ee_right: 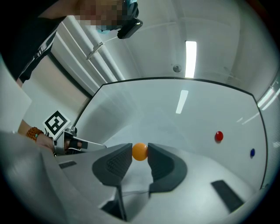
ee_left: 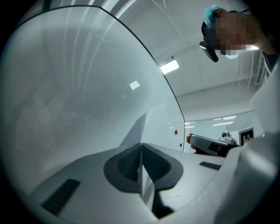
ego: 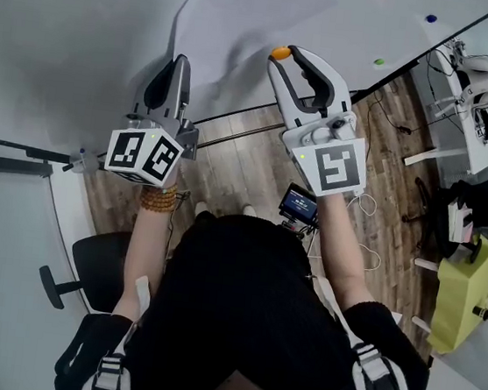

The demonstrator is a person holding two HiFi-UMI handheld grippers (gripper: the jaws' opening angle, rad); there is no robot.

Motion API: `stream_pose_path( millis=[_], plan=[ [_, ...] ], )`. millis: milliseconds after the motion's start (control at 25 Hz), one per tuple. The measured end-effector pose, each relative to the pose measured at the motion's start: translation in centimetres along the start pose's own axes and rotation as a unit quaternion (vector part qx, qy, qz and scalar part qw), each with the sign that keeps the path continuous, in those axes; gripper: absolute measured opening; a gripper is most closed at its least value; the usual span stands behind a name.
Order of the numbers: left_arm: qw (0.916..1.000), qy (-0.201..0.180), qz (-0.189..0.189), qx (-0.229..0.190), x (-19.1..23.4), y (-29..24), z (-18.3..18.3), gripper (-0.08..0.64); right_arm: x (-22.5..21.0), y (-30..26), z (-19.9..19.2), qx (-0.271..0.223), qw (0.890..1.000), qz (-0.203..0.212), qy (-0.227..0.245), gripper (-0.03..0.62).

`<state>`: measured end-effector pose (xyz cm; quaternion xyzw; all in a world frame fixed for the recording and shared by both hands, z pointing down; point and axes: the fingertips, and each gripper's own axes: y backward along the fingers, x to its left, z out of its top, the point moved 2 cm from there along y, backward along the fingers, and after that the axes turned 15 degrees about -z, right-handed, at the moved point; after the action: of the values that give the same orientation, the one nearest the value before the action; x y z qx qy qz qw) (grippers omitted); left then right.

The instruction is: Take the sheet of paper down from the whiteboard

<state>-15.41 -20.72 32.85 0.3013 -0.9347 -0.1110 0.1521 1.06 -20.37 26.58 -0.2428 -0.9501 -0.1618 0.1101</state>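
Note:
The white sheet of paper (ego: 248, 18) lies against the whiteboard (ego: 70, 27). My left gripper (ego: 182, 60) is shut on the sheet's lower left part; in the left gripper view the sheet (ee_left: 146, 124) runs as a thin edge between the closed pads and rises beyond them. My right gripper (ego: 284, 55) is shut on a small orange magnet (ego: 281, 52) at the sheet's lower right edge. The right gripper view shows that magnet (ee_right: 140, 151) pinched between the dark pads (ee_right: 114, 165), with the paper (ee_right: 131, 181) behind. Whether the magnet still touches the board I cannot tell.
A red magnet (ee_right: 218, 136), a blue one (ee_right: 252, 153) and a green one (ego: 379, 62) sit on the board to the right. Below are a wooden floor (ego: 257, 160), a black chair (ego: 94, 268), a white desk (ego: 468, 94) and a yellow-green box (ego: 462, 291).

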Motion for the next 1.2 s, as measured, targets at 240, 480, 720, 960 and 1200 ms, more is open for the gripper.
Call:
stream_pose_path(
  millis=[240, 480, 720, 960, 1200],
  plan=[
    [0.9997, -0.016, 0.017, -0.008, -1.7, 1.0, 0.3, 0.009, 0.2, 0.7, 0.4, -0.01, 1.0, 0.004, -0.009, 0.109],
    [0.9991, -0.019, 0.035, -0.013, -2.8, 2.0, 0.7, 0.009, 0.4, 1.1, 0.6, -0.011, 1.0, 0.011, -0.015, 0.109],
    [0.998, -0.028, 0.055, -0.016, -4.1, 2.8, 1.0, 0.009, 0.4, 2.2, 0.6, -0.009, 0.999, 0.021, -0.024, 0.109],
    [0.9933, -0.075, 0.087, -0.008, -6.0, 3.9, 1.3, 0.009, 0.6, 3.4, 0.5, -0.014, 0.999, 0.023, -0.035, 0.109],
    [0.9851, -0.125, 0.116, 0.024, -7.8, 4.1, 1.2, 0.009, 1.1, 4.5, 0.7, -0.008, 0.999, 0.014, -0.049, 0.107]
  ],
)
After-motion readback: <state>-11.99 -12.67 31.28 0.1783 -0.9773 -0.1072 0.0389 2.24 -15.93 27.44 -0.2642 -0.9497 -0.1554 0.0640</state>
